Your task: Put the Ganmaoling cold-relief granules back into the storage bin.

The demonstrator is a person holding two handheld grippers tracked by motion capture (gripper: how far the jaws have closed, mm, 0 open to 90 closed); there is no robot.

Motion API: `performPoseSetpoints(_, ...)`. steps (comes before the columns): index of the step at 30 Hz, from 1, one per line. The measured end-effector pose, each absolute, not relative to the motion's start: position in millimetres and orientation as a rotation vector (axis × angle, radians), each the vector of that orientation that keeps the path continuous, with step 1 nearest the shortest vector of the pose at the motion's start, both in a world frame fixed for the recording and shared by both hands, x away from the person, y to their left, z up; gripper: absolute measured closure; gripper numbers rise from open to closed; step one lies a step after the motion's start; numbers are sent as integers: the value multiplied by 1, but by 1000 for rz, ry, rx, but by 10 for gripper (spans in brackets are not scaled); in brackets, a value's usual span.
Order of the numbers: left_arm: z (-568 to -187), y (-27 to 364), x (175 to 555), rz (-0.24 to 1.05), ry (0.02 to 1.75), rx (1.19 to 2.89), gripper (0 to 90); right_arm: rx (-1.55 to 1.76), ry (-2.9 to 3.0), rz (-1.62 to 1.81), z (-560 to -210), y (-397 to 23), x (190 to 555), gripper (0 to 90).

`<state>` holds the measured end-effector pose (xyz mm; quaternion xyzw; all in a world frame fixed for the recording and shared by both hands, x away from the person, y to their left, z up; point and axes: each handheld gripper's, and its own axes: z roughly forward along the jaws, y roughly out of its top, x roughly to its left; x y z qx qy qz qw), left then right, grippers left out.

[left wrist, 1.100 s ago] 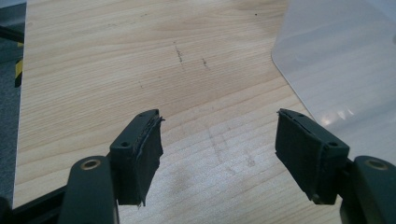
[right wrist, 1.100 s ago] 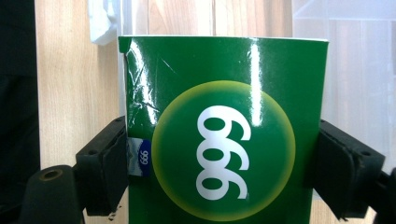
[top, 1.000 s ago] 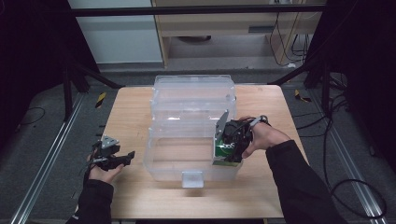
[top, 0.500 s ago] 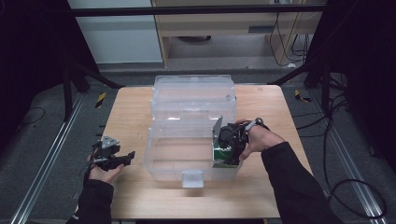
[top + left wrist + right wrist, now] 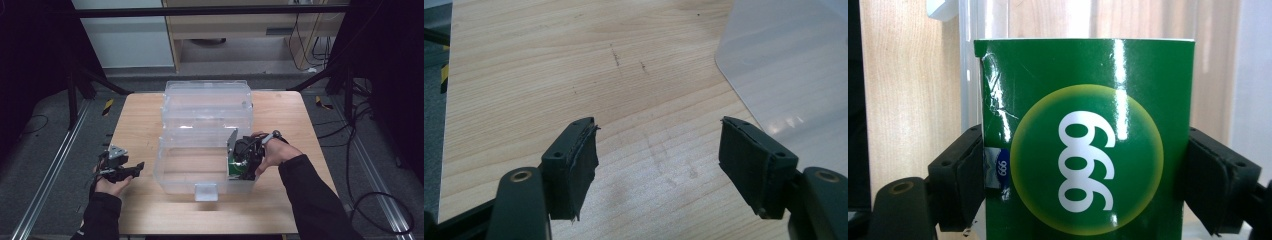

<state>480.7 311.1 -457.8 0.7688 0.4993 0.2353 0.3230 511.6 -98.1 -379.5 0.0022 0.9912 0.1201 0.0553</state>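
A: Lowering the green box (image 5: 1088, 140) looks like the step in hand. The right hand-held gripper (image 5: 243, 161) is clamped on it, a jaw on each side, with the "999" disc facing its camera.

B: And where is the box against the container?

A: From the high view the box (image 5: 235, 169) sits at the near right corner of the clear plastic bin (image 5: 200, 145), inside its wall as far as I can judge, though the plastic makes it hard to say whether it touches the floor of the bin. Past the box, in the right gripper view, the bin's clear wall and a white latch (image 5: 943, 9) show.

B: So what is left?

A: Setting it down and letting go, I'd guess. The open lid (image 5: 207, 100) stands behind the bin, so closing it may follow.

B: The other one?

A: The left hand-held gripper (image 5: 122, 170) is released, jaws spread wide with nothing between them, resting over the bench (image 5: 135, 125) well to the left of the bin. Ahead and to its right, a rounded corner of the bin (image 5: 784, 65) is near.

B: The surface and room?

A: A pale wood bench (image 5: 574, 60) with a few small dark marks, otherwise bare. Around it a dark grey floor, black frame legs, cables at the right, and a pale cabinet beyond.
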Motion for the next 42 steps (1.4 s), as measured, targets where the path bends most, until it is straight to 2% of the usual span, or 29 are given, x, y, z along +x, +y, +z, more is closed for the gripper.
performPoseSetpoints(23,-458,311,481,616,1312,2020,306,58,3005,307,-384,-96,511,149)
performPoseSetpoints(33,-457,312,480,618,1313,2008,309,202,2916,460,-360,-108,507,199)
performPoseSetpoints(42,-456,311,479,616,1298,2004,314,296,2809,617,-338,-121,493,292)
